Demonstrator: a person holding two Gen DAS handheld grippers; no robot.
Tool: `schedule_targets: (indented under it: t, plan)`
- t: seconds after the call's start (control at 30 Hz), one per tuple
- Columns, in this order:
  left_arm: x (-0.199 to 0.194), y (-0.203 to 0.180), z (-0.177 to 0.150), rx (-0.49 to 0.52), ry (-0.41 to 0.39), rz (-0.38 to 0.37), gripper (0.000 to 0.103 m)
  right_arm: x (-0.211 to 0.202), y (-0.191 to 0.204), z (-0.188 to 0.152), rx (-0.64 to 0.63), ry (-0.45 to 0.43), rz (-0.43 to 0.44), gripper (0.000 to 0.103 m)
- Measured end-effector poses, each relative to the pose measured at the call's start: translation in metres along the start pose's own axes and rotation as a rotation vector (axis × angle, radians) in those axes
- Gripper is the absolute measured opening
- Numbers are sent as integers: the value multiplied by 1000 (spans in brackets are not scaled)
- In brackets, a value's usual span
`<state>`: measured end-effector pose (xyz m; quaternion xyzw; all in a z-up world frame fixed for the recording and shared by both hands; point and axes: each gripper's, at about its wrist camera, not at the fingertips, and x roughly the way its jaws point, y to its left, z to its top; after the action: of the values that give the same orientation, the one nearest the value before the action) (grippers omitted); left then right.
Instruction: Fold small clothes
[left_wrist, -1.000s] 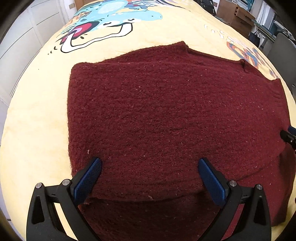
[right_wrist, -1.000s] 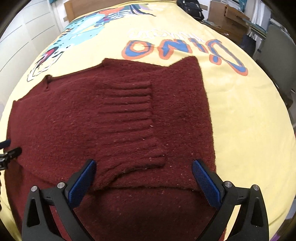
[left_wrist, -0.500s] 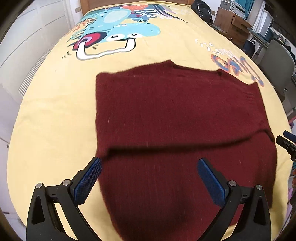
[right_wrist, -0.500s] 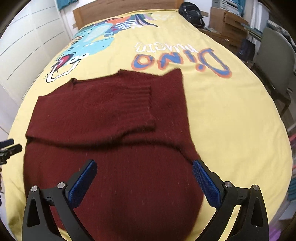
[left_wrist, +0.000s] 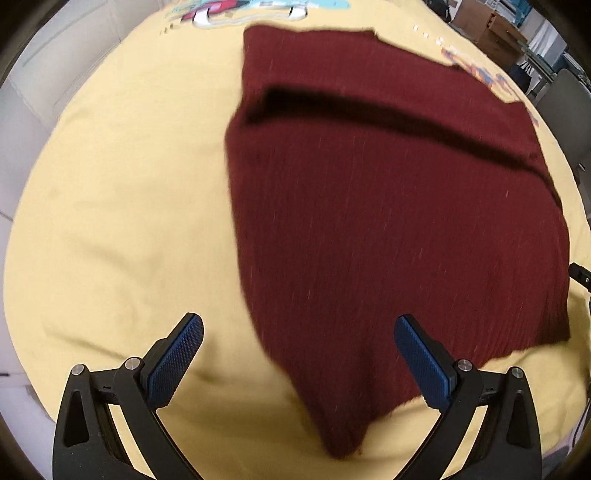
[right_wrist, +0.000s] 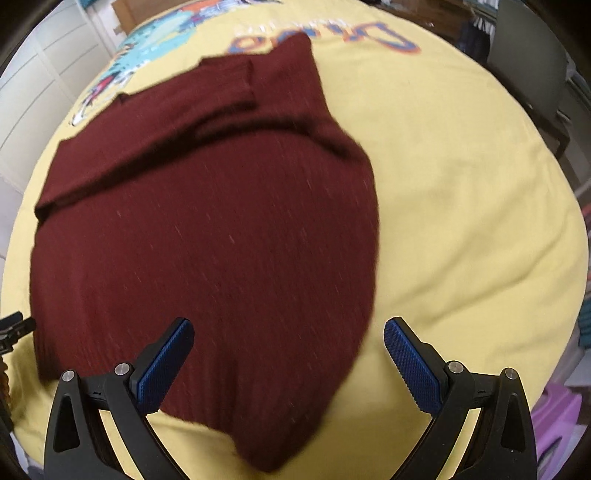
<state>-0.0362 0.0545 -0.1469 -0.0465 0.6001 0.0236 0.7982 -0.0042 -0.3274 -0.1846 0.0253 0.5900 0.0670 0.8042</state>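
My left gripper (left_wrist: 299, 363) and right gripper (right_wrist: 288, 362) both hang spread wide, gripping nothing. The dark maroon knitted sweater (left_wrist: 388, 206) lies ahead on the yellow printed bedsheet (left_wrist: 122, 206), its sleeves apparently folded in; its near hem still needs folding up, I judge.

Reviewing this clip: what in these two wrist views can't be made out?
- Sweater knit texture: motion blur in both views.
- Bedspread lettering: blurred and cut by the top edge, right view; the cartoon print likewise, left view.
- What lies under the sweater's folded layers: hidden by the top layer.
- Right gripper in the left view: only a sliver at the right edge.
- The person: out of frame.
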Motion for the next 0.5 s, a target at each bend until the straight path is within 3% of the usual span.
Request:
schedule_targets:
  t: [0.3,0.37,0.43,0.47,0.5]
  plan:
    - [31,-8,-21,0,103,-55,101,19,-5,-17,10,101,-1,103]
    - [33,-8,-19,8,100,-80,97,20,-5,-18,9,109,-8,102]
    - [35,-11,-18,12,118,-110,85,21,-3,-17,23,125,-14,92]
    - [39,-7,-16,14,126,-116,74,21,-3,-17,23,125,-14,86]
    - [40,-8,-16,20,128,-116,64,27,-1,-18,28,162,-9,69]
